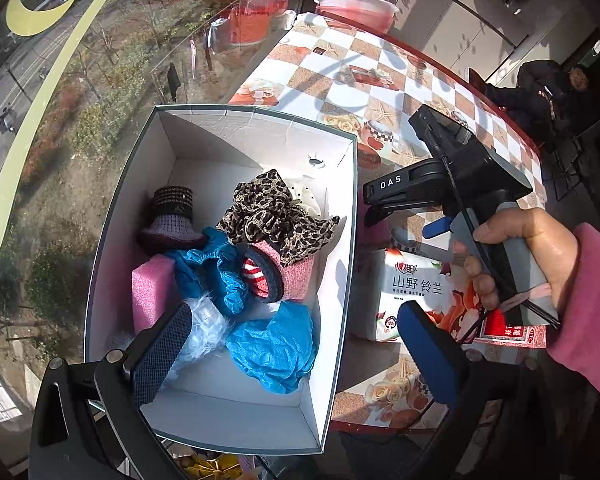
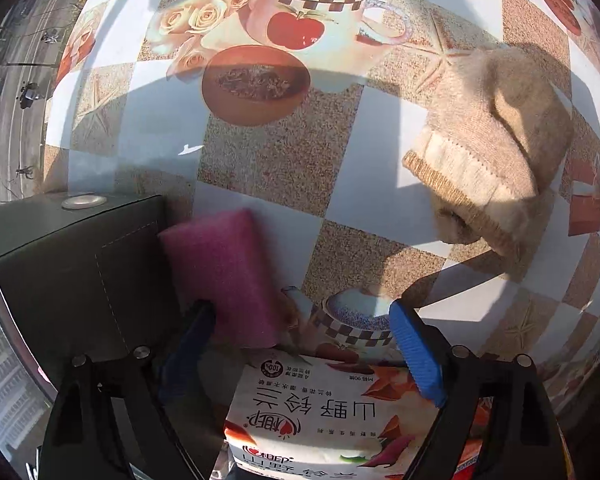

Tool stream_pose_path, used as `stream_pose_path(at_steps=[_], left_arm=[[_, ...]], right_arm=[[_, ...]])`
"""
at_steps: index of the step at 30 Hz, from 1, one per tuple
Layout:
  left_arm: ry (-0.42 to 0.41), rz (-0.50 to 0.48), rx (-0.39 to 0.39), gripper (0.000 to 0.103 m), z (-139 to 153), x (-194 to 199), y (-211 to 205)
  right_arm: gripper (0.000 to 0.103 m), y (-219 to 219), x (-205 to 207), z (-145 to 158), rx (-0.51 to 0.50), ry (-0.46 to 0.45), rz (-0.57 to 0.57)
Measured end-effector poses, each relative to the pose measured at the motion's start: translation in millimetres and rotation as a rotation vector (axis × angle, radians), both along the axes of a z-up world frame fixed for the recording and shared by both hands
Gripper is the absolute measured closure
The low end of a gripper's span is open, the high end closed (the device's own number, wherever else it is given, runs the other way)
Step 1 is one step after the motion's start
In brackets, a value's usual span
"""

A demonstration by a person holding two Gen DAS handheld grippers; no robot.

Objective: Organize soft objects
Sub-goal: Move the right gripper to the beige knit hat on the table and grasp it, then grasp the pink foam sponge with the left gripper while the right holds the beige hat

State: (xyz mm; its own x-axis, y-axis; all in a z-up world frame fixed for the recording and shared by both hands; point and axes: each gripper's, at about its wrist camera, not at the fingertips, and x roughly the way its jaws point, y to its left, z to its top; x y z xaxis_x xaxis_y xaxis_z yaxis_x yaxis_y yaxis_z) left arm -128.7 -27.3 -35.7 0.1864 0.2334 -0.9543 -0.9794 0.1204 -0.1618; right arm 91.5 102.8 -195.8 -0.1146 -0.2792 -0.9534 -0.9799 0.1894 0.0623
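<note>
A white-lined box point(image 1: 342, 216) holds soft things: a leopard scrunchie point(image 1: 276, 216), blue cloths point(image 1: 276, 344), a pink sponge point(image 1: 152, 292), a knitted bootie point(image 1: 172, 216), a striped roll point(image 1: 260, 276) and white fluff point(image 1: 204, 328). My left gripper point(image 1: 296, 344) is open above the box's near end, empty. My right gripper point(image 2: 300, 344) is open over a tissue pack point(image 2: 320, 412), its jaws either side of it; it also shows in the left wrist view point(image 1: 396, 220). A pink sponge point(image 2: 224, 272) lies by the box's dark outer wall point(image 2: 72, 264). A beige knit sock point(image 2: 488, 148) lies at the right.
The table has a checked cloth with cup and rose prints point(image 2: 260, 168). The tissue pack point(image 1: 412, 296) stands beside the box on the right. A pink basin point(image 1: 356, 8) sits at the far end. A window point(image 1: 60, 120) runs along the left. A person sits at the far right point(image 1: 552, 88).
</note>
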Motion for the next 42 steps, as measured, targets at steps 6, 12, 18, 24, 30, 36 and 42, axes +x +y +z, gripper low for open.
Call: stream_pose_path(at_steps=[6, 12, 18, 24, 30, 36, 42], left_arm=[[-0.009, -0.030, 0.022, 0.000, 5.1, 11.5, 3.8], [-0.017, -0.073, 0.024, 0.000, 6.2, 35.2, 11.9], [0.003, -0.122, 0.011, 0.000, 5.9, 64.2, 16.3], [0.053, -0.142, -0.016, 0.000, -0.8, 82.8, 24.4], [0.097, -0.165, -0.041, 0.000, -9.2, 114.3, 45.0], [0.099, -0.175, -0.112, 0.000, -32.9, 158.1, 83.7], [0.133, -0.113, -0.267, 0.001, -94.1, 190.1, 117.0]], right_arm=[[0.015, -15.0, 64.0, 34.0, 0.032, -0.090, -0.209], [0.014, -17.5, 119.5, 90.8, 0.174, 0.104, -0.403], [0.014, 4.2, 127.4, 76.1, 0.187, 0.141, -0.403], [0.015, 34.4, 101.9, 26.0, 0.153, 0.138, -0.346], [0.080, 34.7, 102.3, 19.7, 0.147, 0.147, -0.294], [0.083, 7.1, 148.3, 71.6, 0.274, 0.272, -0.492], [0.083, -29.9, 183.9, 122.1, 0.413, 0.352, -0.614]])
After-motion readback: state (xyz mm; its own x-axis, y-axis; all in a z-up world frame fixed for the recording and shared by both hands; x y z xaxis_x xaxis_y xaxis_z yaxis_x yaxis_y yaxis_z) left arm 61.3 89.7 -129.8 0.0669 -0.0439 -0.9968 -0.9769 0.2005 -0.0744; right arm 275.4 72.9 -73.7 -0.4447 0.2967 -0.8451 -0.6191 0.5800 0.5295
